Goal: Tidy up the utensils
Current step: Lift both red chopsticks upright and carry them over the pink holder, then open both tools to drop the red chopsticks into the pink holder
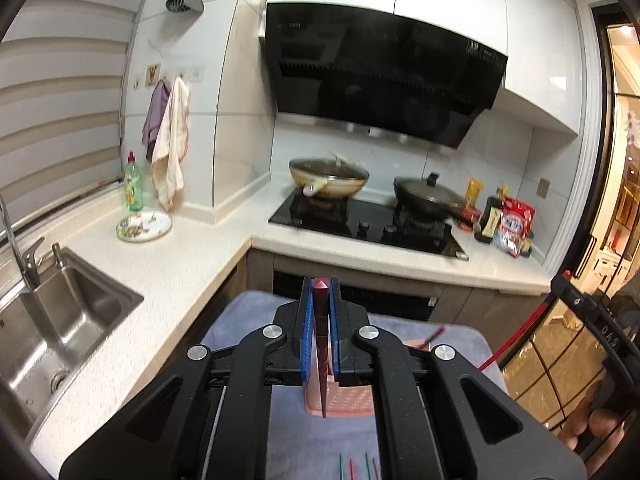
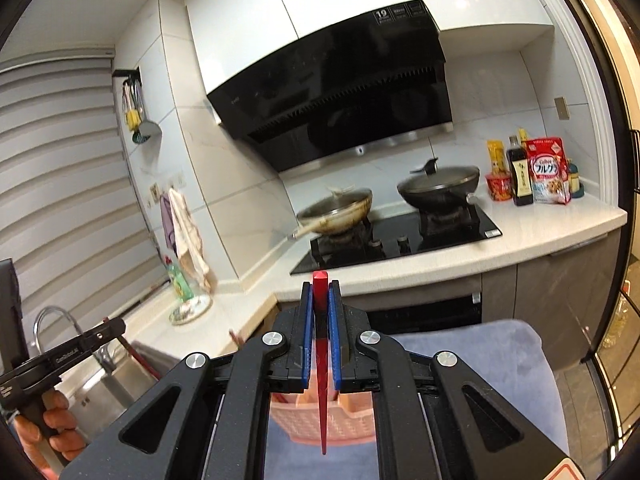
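Left wrist view: the left gripper [image 1: 321, 300] is clamped on a slim dark-red plastic chopstick [image 1: 321, 344], gripped near its thick end so the taper hangs toward the pink perforated plastic basket [image 1: 348, 402] on the grey-blue towel [image 1: 256, 308] (likely its destination). Right wrist view: the right gripper [image 2: 321, 300] pinches a bright-red plastic chopstick [image 2: 322, 380], its long axis running along the fingers, tip down over the basket.

Basket [image 1: 344, 400] on the cloth [image 1: 248, 312] before the hob [image 1: 368, 224]; sink [image 1: 68, 312] left of both
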Tool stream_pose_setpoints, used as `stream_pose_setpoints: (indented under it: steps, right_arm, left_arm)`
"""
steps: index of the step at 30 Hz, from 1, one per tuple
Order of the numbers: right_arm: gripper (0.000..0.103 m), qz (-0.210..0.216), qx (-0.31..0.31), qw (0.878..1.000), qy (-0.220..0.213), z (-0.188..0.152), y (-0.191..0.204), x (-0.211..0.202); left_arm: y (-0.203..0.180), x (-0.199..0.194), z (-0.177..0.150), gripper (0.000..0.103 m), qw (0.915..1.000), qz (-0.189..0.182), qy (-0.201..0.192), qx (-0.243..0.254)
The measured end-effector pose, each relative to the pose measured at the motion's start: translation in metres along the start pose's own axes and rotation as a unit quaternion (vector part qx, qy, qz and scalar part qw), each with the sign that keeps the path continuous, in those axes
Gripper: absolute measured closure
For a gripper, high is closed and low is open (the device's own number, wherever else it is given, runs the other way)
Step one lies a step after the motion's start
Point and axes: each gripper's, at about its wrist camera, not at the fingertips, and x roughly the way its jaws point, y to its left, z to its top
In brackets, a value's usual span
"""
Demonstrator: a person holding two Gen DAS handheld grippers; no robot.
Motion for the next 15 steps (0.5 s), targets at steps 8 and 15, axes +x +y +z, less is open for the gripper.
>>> stream_pose_setpoints:
  steps: [8,15]
  right_arm:
    - [0.096,-0.009,0.008,1.0,-0.018,0.02,0.007,0.048]
    - [0.096,-0.014,0.001,1.0,0.019,-0.007,0.006,0.087]
  left_arm:
    - [-0.012,0.025,0.033,0.096,0.9987,-0.011,-0.048,-0.011]
    - [-0.014,0.07,0.013,0.096,0.9997,-0.007,-0.022,-0.008]
